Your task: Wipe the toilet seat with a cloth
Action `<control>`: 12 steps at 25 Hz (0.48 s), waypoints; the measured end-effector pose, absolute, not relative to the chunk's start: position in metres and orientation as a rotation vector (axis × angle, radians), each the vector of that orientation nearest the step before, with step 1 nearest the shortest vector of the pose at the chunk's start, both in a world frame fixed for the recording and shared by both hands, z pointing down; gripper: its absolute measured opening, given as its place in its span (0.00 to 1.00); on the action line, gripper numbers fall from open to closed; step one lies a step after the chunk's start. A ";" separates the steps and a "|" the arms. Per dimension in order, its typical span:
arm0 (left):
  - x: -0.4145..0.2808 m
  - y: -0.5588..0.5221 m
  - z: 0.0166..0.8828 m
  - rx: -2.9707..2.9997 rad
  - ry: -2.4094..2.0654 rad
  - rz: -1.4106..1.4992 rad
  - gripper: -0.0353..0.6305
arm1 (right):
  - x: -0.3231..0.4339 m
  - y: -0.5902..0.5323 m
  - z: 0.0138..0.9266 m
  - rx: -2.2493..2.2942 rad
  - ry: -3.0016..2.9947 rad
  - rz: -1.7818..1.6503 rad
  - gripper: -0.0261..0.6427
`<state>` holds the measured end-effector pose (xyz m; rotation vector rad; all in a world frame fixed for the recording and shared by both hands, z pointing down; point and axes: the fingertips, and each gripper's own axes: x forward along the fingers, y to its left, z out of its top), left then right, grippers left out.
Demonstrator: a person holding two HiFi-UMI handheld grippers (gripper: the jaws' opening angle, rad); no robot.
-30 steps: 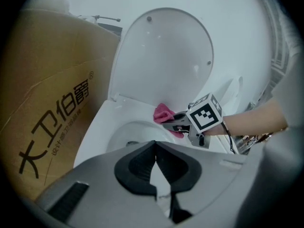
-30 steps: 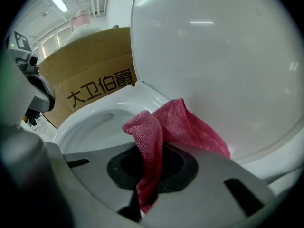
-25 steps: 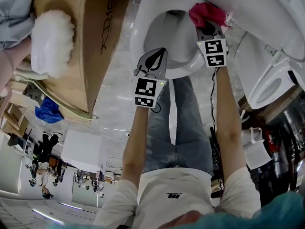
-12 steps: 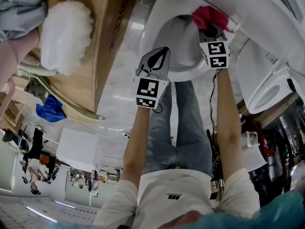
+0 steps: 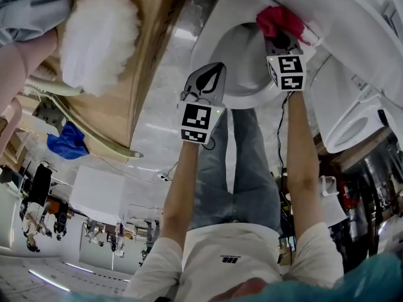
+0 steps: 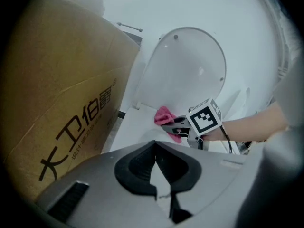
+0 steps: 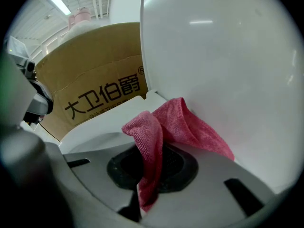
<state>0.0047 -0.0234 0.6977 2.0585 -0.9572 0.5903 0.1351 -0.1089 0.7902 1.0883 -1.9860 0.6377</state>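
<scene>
The white toilet seat (image 5: 211, 38) lies at the top of the head view, with its lid (image 6: 190, 70) raised. A pink cloth (image 5: 281, 19) rests on the rear of the seat at the foot of the lid. My right gripper (image 5: 281, 38) is shut on the pink cloth (image 7: 159, 127), which bunches up out of its jaws against the lid (image 7: 228, 56). My left gripper (image 5: 214, 72) hovers over the seat's near left rim, shut and holding nothing. The left gripper view shows its closed jaws (image 6: 155, 148) aimed at the cloth (image 6: 164, 114) and the right gripper (image 6: 176, 126).
A tall cardboard box (image 5: 126, 74) stands close on the toilet's left, with a white fluffy bundle (image 5: 97, 39) on it. A second white toilet (image 5: 352, 115) is at the right. The person's jeans-clad legs (image 5: 242, 162) stand just before the bowl.
The head view has drifted slightly. Both grippers keep nearly the same places, and the right one still grips the cloth at the seat's rear.
</scene>
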 end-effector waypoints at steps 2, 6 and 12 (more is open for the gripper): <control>0.000 -0.024 0.697 2.054 -0.967 0.587 0.07 | 0.129 -0.113 0.789 1.083 -1.996 0.629 0.07; -0.007 -0.023 0.696 2.041 -0.991 0.576 0.07 | 0.118 -0.120 0.786 1.066 -2.012 0.612 0.07; -0.020 -0.017 0.696 2.020 -1.024 0.565 0.07 | 0.097 -0.134 0.785 1.037 -2.040 0.575 0.07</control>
